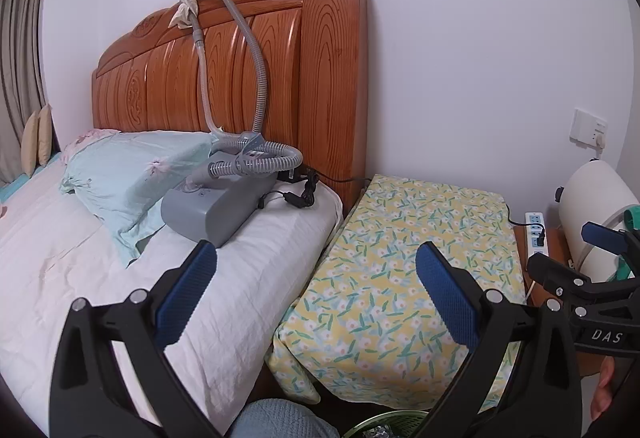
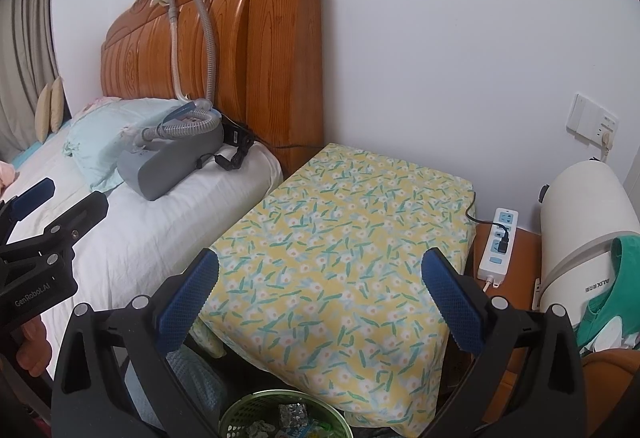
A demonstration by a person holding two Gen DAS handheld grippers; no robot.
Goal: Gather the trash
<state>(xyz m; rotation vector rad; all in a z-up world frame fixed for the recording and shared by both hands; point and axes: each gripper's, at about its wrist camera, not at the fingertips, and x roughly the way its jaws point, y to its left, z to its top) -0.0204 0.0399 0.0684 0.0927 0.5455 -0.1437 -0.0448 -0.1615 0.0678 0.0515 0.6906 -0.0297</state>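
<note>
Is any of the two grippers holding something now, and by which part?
Nothing is held. The left gripper and the right gripper are both open, with only air between their blue pads.

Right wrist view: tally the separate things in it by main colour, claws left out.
Grey: 1, breathing machine
Green: 1, waste basket
White: 2, power strip; cylindrical appliance
Yellow floral: 1, cloth-covered stand
Pale blue: 1, pillow
Total: 6

Black grippers [image 1: 316, 274] — blue ribbed pads [image 1: 188, 294], silver screws
</note>
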